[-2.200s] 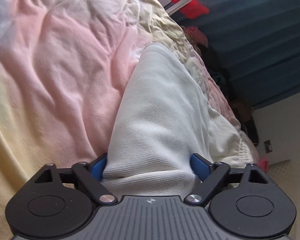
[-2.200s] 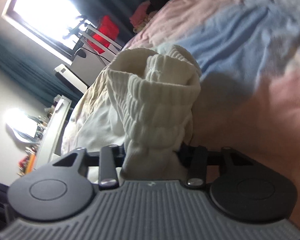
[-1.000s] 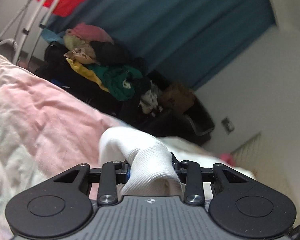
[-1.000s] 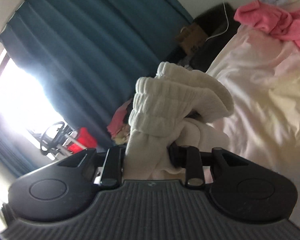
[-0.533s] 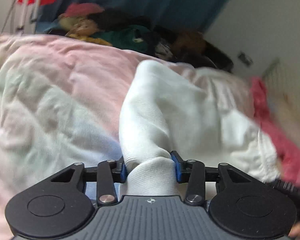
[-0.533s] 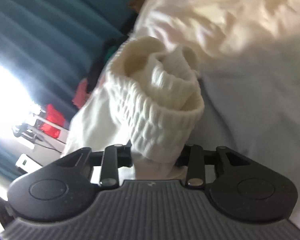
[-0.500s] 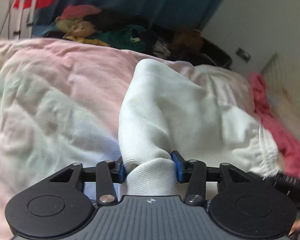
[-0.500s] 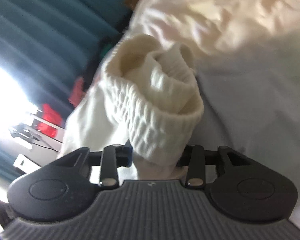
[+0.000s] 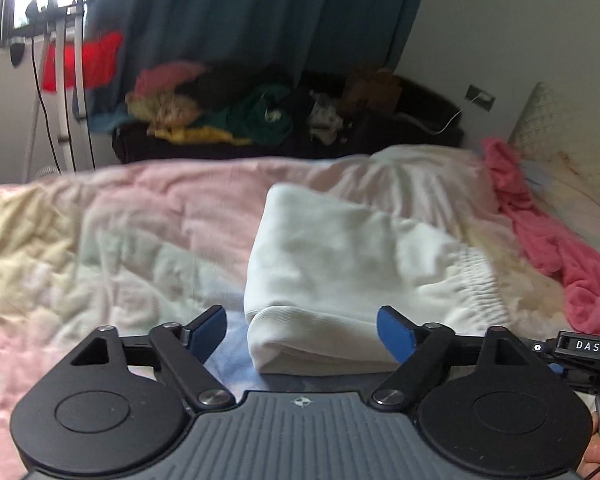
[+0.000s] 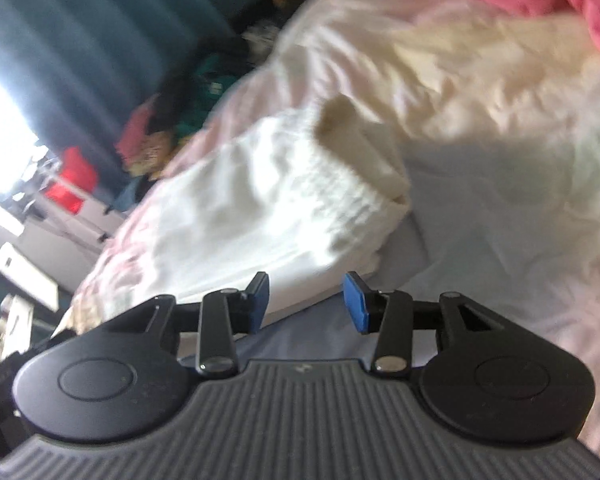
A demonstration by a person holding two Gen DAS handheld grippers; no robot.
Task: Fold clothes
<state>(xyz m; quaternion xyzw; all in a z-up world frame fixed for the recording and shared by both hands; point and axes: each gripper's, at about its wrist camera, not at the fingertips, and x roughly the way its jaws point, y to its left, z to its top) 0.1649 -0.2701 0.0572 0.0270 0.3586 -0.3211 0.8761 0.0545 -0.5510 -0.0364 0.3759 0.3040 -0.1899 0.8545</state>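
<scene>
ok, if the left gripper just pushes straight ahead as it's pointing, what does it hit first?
Most likely the folded white garment: its rolled near edge lies on the bedspread right ahead of the open left gripper. Exact gap unclear.

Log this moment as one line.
step: release after fold | left tool: open | right tool: open | white garment: folded, lying on bed | pink garment: unfolded

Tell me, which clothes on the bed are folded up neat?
The white garment, lying flat and doubled over right in front of the open left gripper. The pink garment beside it, toward the pillow, is just a crumpled heap.
</scene>
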